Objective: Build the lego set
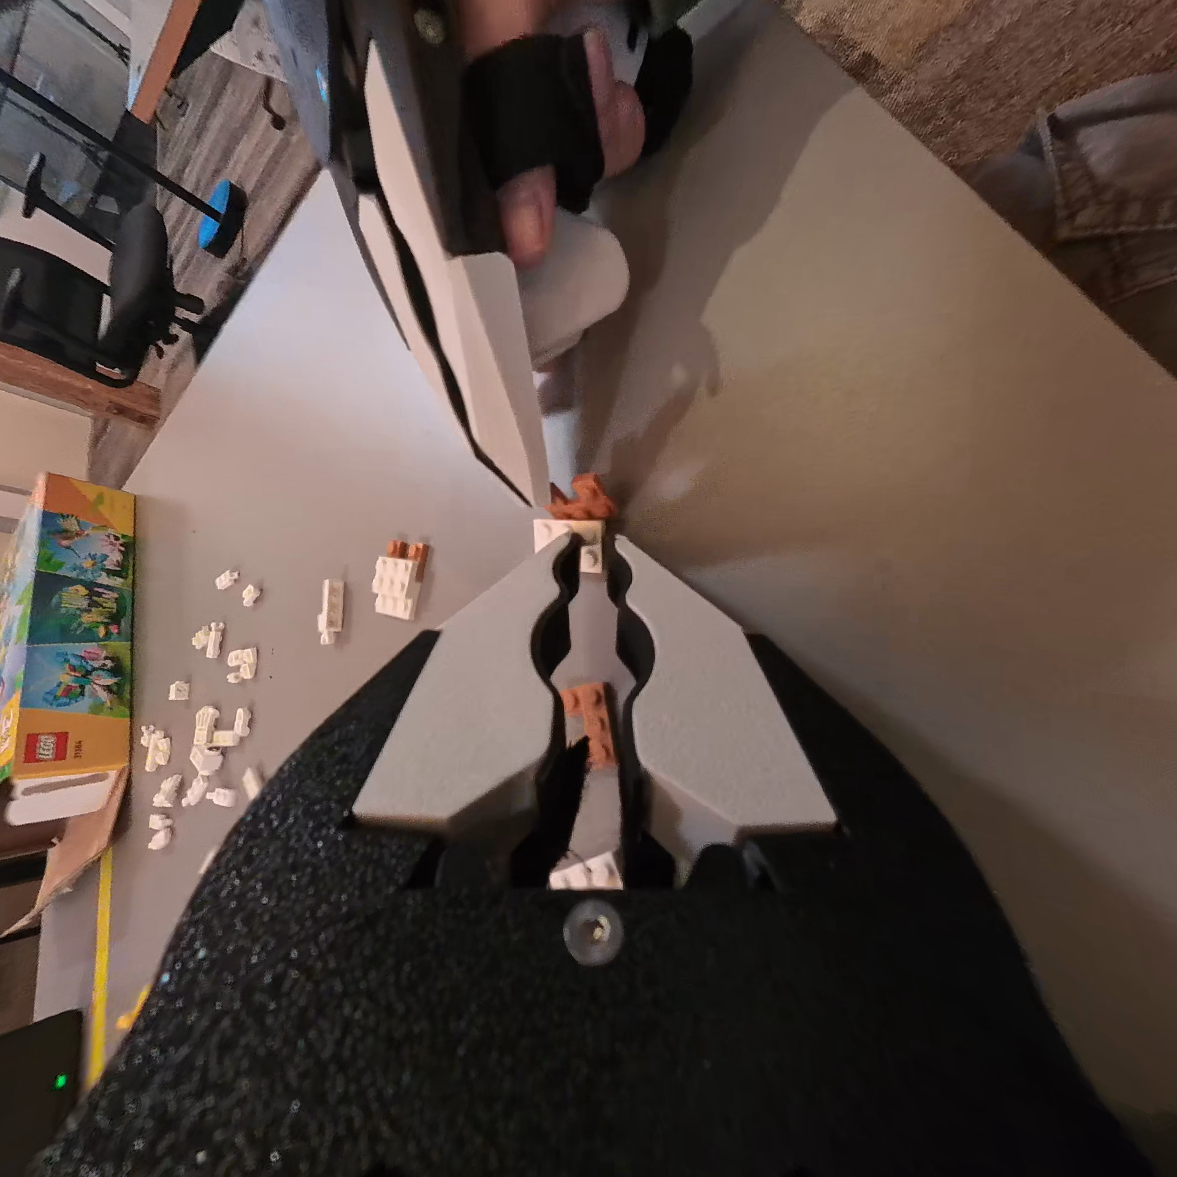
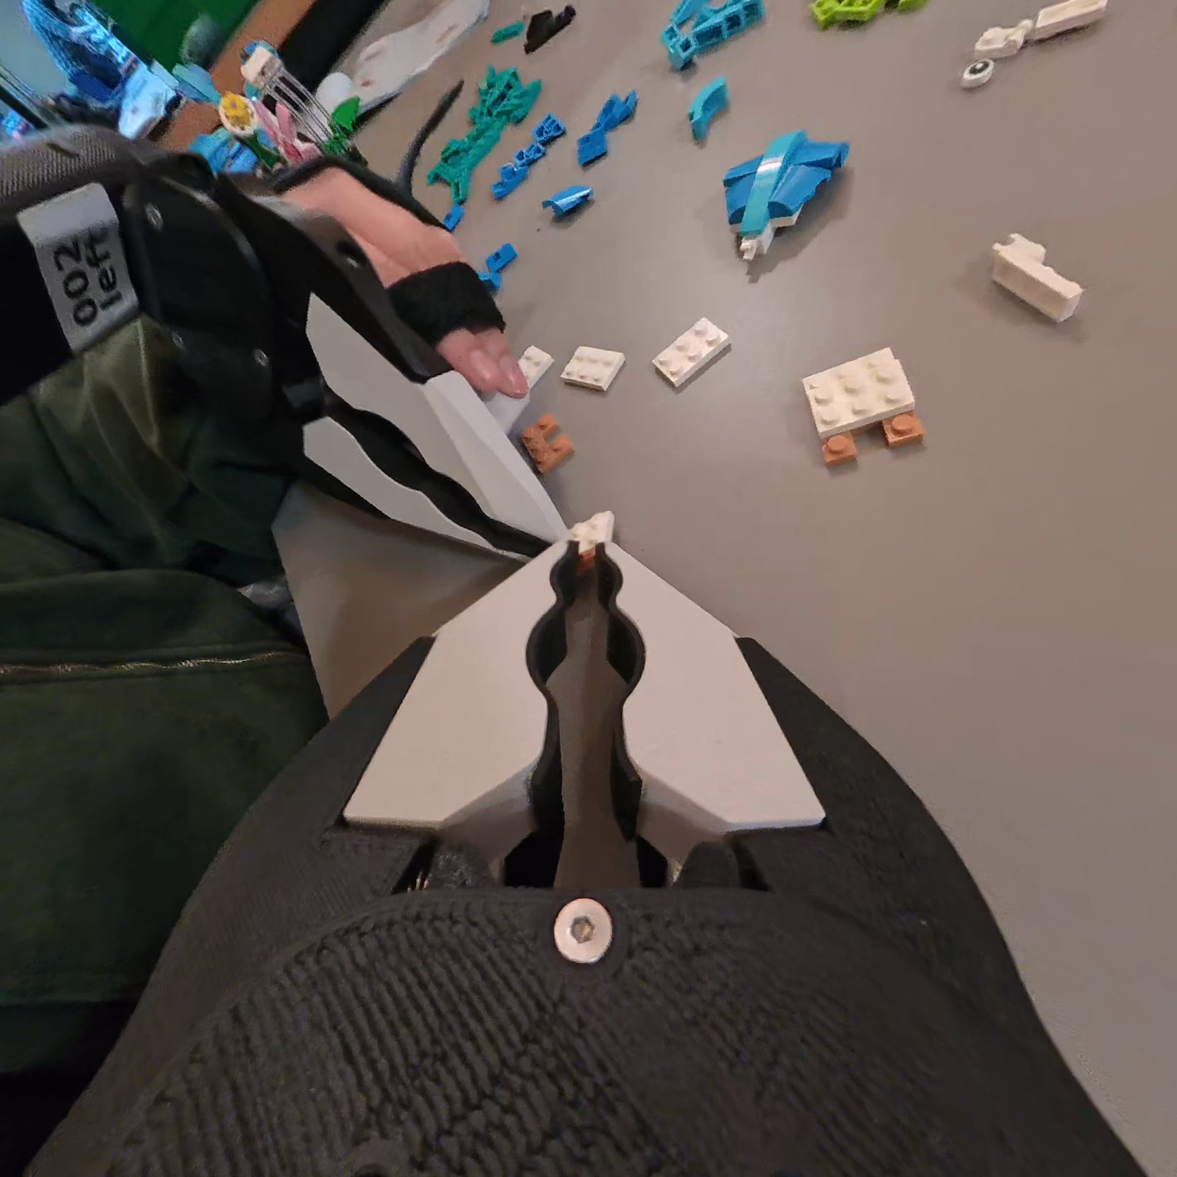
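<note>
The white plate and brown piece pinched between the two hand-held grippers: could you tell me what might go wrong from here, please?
1. The left hand-held gripper holds the white plate only at its fingertips, so it may twist or slip.
2. The brown piece could drop onto the grey table among loose bricks.

Toy box (image 1: pixel 70 630), perhaps an office chair (image 1: pixel 137 280)

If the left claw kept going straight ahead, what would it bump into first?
Probably the small orange-brown plastic brick piece pinched in the right claw, right beyond the white plastic brick plate the left claw grips.
</note>
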{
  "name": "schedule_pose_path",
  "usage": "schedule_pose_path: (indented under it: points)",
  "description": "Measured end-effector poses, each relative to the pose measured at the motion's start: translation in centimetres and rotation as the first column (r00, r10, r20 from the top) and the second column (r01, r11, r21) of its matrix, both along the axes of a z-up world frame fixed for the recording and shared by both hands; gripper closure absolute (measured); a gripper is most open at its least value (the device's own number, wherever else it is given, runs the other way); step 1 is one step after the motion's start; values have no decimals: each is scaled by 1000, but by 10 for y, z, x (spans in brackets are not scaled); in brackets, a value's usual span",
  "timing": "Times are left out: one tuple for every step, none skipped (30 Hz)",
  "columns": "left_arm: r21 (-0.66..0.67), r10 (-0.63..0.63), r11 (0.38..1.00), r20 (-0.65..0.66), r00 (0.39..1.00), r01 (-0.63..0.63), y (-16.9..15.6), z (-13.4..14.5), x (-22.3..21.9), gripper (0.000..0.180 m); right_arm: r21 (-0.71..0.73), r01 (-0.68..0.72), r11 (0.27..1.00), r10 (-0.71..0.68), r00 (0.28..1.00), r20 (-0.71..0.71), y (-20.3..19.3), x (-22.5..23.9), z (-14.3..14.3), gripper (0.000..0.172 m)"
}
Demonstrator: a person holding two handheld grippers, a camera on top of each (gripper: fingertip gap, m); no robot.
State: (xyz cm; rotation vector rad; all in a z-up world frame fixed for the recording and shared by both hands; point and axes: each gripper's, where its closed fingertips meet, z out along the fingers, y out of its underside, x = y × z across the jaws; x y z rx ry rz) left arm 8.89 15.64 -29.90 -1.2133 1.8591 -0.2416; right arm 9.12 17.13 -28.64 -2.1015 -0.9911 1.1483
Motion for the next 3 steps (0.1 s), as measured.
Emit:
schedule_pose_path:
  points:
    - [18, -1, 1000, 0, 1000, 1, 1, 0, 1, 175, -2, 2, 1000, -2, 1000, -6, 0, 0, 1, 169]
    - [26, 1, 1000, -3, 1000, -1, 1, 0, 1, 175, 2, 1, 1000, -1, 1000, -12, 0, 0, 2, 172]
    - [26, 3, 1000, -5, 1000, -3, 1, 0, 1, 175, 10, -2, 1000, 2, 1000, -14, 0, 0, 2, 172]
